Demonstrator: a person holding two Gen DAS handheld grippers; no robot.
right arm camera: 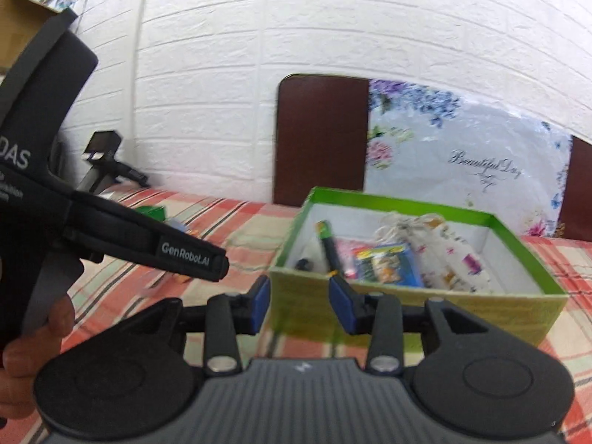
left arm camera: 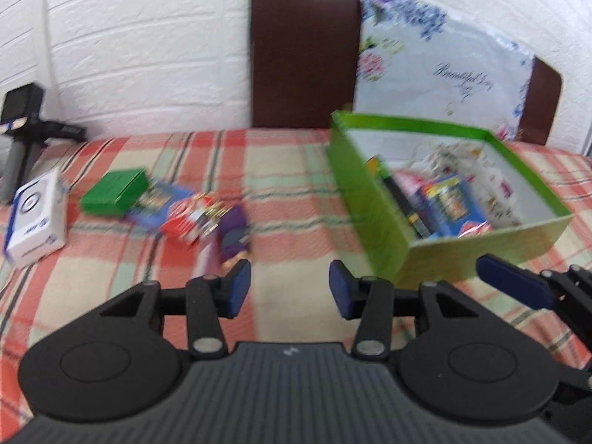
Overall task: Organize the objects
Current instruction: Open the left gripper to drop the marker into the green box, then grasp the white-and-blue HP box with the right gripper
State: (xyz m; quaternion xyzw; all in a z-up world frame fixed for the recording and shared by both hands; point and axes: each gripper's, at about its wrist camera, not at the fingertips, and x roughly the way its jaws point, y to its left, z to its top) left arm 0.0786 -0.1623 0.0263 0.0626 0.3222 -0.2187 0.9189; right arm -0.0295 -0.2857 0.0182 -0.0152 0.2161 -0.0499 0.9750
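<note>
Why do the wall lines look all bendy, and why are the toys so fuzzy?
Left wrist view: the fisheye lens curves the brick wall; the loose items beside the green box are smeared by motion blur. Right wrist view: the same bending, strongest at the edges, and the box contents look soft.

An open green box [left arm camera: 392, 222] held assorted packets, while a green packet [left arm camera: 114, 192], blue card pack [left arm camera: 159, 203], red pack [left arm camera: 188, 222] and purple item [left arm camera: 235, 231] lay left of it.
</note>
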